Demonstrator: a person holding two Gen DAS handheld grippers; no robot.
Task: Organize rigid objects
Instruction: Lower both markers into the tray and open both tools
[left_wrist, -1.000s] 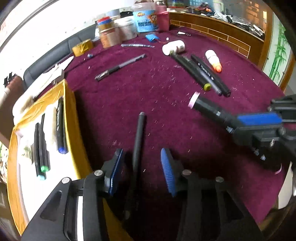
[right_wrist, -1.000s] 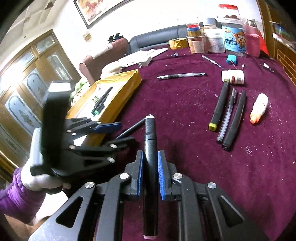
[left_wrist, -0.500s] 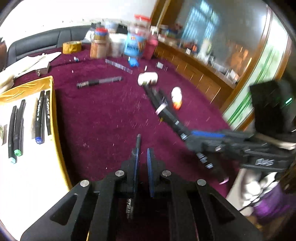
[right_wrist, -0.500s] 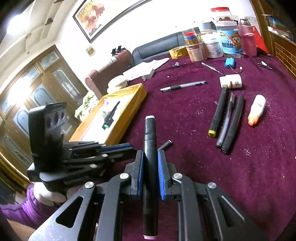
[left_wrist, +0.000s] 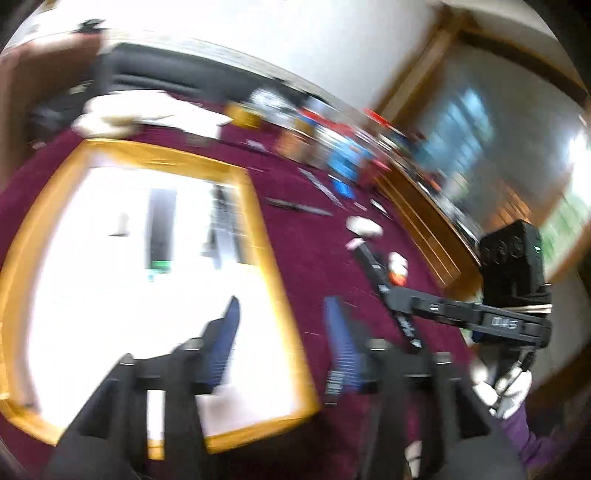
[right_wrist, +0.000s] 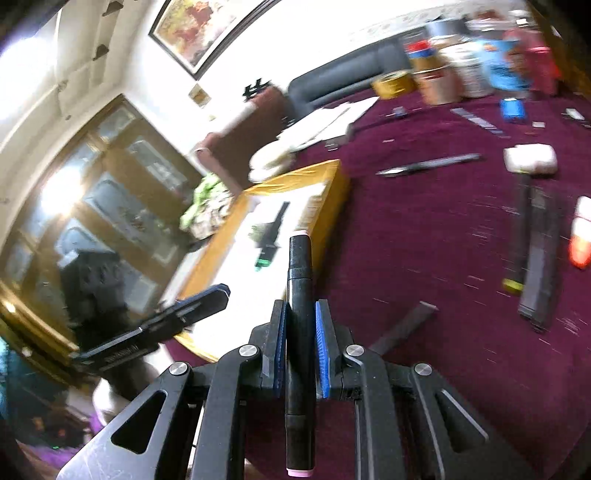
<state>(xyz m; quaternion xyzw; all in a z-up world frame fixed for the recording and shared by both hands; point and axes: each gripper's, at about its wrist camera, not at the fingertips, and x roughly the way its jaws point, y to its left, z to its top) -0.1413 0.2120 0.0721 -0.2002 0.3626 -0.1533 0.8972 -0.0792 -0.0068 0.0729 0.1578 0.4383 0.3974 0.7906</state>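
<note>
Right gripper (right_wrist: 300, 347), seen from its own wrist camera, is clamped on a black marker (right_wrist: 300, 288) that stands lengthwise between the blue pads (right_wrist: 322, 354), its pale pink end cap nearest the camera and its other end pointing ahead toward the yellow-rimmed tray (right_wrist: 334, 173). Left gripper (left_wrist: 282, 343) has just been opening; its jaws stand apart, one pad over the tray's white floor and the other over the maroon cloth (left_wrist: 317, 258), with nothing visible between them. A slim dark pen (right_wrist: 404, 326) lies on the cloth just right of the right gripper, outside the tray; the left gripper's own view is too blurred to show it.

Ahead of the right gripper, dark markers (right_wrist: 271, 236) with green tips already lie inside the tray. To its right, well apart, more dark markers (right_wrist: 533, 258) rest side by side on the cloth, with a white bottle with an orange tip (right_wrist: 581, 236) beyond them.

Likely faults, as judgement only: the two grippers converge on the same tray corner, so a collision could knock the marker askew. The marker is held near its middle with long overhang at both ends, so a tap on the tray rim could pivot it in the pads. A release too early could let it roll on the cloth. The slim pen may be overlooked.

Legible writing: none; lettering on the side of each gripper and on the far jar labels is too blurred to read.
</note>
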